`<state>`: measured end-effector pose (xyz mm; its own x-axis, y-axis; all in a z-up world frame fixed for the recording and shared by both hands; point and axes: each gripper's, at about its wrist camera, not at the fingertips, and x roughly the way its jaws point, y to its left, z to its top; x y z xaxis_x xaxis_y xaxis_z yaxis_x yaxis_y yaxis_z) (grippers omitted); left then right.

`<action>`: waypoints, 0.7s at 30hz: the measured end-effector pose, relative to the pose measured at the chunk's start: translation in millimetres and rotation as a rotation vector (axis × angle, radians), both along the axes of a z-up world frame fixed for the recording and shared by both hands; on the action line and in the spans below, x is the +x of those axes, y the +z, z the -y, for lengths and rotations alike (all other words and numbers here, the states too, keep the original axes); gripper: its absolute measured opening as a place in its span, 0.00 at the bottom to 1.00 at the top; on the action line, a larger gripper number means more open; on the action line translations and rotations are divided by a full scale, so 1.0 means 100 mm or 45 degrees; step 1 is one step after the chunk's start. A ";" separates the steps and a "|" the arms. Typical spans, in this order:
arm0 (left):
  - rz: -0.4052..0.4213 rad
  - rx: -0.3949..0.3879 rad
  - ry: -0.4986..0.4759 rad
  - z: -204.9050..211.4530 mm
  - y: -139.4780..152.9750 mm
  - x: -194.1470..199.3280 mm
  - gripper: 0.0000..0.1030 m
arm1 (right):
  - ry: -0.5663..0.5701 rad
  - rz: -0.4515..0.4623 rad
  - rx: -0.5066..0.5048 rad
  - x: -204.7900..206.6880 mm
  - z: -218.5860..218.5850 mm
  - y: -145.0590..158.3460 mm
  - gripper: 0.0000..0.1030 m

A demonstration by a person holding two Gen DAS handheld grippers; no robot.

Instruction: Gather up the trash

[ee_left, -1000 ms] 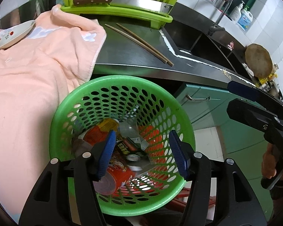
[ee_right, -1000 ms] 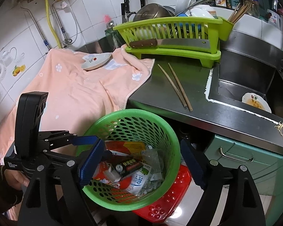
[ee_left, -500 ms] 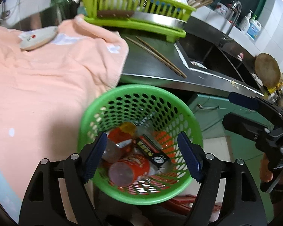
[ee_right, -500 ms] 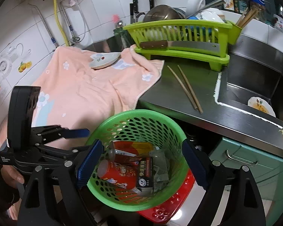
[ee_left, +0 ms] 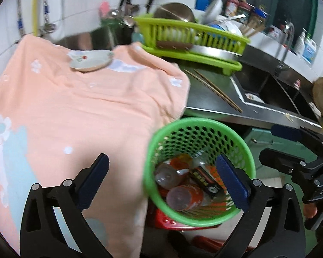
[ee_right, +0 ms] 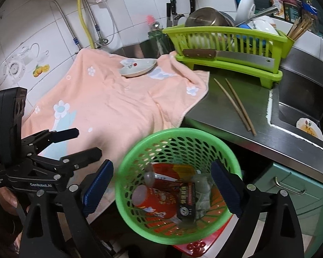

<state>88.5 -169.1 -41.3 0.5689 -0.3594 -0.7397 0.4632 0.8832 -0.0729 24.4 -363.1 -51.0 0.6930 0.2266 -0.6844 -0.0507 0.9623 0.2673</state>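
Note:
A green perforated trash basket (ee_left: 245,150) (ee_right: 127,206) stands on the floor below the counter edge. It holds a red-orange cup (ee_left: 183,195) (ee_right: 155,200), a black packet (ee_left: 206,182) (ee_right: 186,202) and clear plastic wrappers. My left gripper (ee_left: 163,180) is open and empty, above the basket's left rim and the towel; it also shows in the right wrist view (ee_right: 75,142). My right gripper (ee_right: 161,187) is open and empty, straddling the basket from above; it also shows in the left wrist view (ee_left: 282,146).
A peach towel (ee_left: 86,111) (ee_right: 118,107) covers the counter's left part, with a small white dish (ee_left: 90,61) (ee_right: 137,67) on it. Two chopsticks (ee_left: 213,90) (ee_right: 236,105), a lime dish rack (ee_right: 226,43) with a cleaver, and a sink (ee_right: 301,107) lie to the right. A red basket (ee_right: 196,247) sits under the green one.
Both grippers have risen and drawn back from the basket. The left one has swung left over the towel, and its jaws have opened wider. The trash stays in the basket.

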 end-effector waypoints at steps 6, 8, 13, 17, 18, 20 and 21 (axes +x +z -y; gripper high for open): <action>0.068 -0.012 0.119 -0.34 0.19 -0.04 0.95 | 0.021 0.001 -0.006 0.07 -0.20 0.09 0.87; 0.080 -0.013 0.146 -0.43 0.24 -0.05 0.95 | 0.024 -0.001 -0.014 0.09 -0.26 0.12 0.87; 0.107 -0.019 0.213 -0.63 0.34 -0.08 0.95 | 0.042 0.003 -0.053 0.14 -0.44 0.18 0.87; 0.128 -0.002 0.240 -0.72 0.36 -0.10 0.95 | 0.048 0.010 -0.057 0.18 -0.52 0.23 0.87; 0.132 0.007 0.243 -0.72 0.37 -0.10 0.95 | 0.050 0.012 -0.058 0.19 -0.54 0.24 0.87; 0.151 0.023 0.262 -0.76 0.38 -0.12 0.95 | 0.053 0.016 -0.056 0.21 -0.57 0.26 0.87; 0.153 0.012 0.262 -0.79 0.39 -0.13 0.95 | 0.054 0.019 -0.056 0.22 -0.59 0.28 0.87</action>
<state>76.0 -90.1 -2.5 0.7139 -0.2206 -0.6646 0.2784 0.9603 -0.0196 46.7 -304.3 -23.4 0.6933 0.2262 -0.6842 -0.0956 0.9699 0.2238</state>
